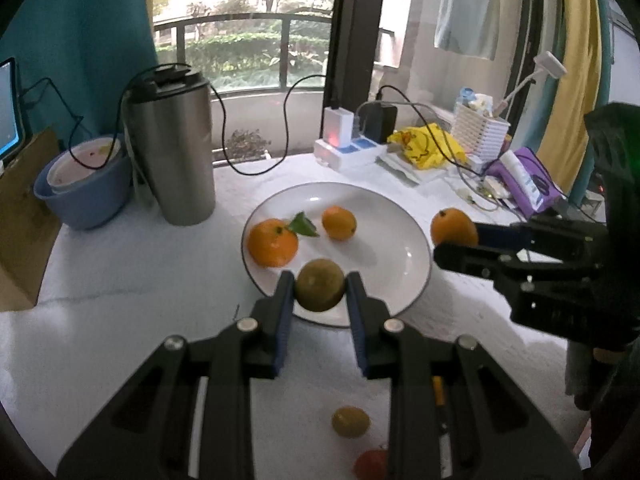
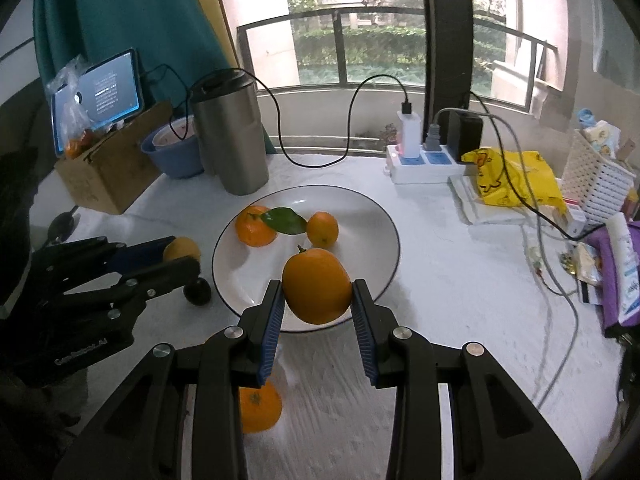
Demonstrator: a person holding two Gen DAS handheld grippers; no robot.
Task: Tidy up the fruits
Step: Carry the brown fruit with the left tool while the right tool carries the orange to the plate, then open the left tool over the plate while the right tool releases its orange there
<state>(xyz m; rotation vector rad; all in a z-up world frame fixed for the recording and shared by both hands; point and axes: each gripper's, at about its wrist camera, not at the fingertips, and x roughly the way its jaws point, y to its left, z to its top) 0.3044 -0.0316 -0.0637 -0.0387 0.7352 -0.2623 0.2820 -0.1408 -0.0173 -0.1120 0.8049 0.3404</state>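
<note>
Left gripper (image 1: 320, 286): fingers clamped on a greenish-yellow fruit (image 1: 320, 285), held over the near rim of the white plate (image 1: 384, 216). On the plate, from left to right: a large orange (image 1: 273, 242) with a green leaf (image 1: 304, 225), then a small orange (image 1: 339, 222). Right gripper (image 2: 318, 294): fingers clamped on an orange fruit (image 2: 317, 286), held at the plate's near edge. Loose on the white tablecloth (image 1: 120, 280): a yellow fruit (image 1: 351, 421), a red fruit (image 1: 372, 464), and another orange (image 2: 258, 408) beneath the right gripper. A steel tumbler (image 1: 172, 148) stands left of the plate.
</note>
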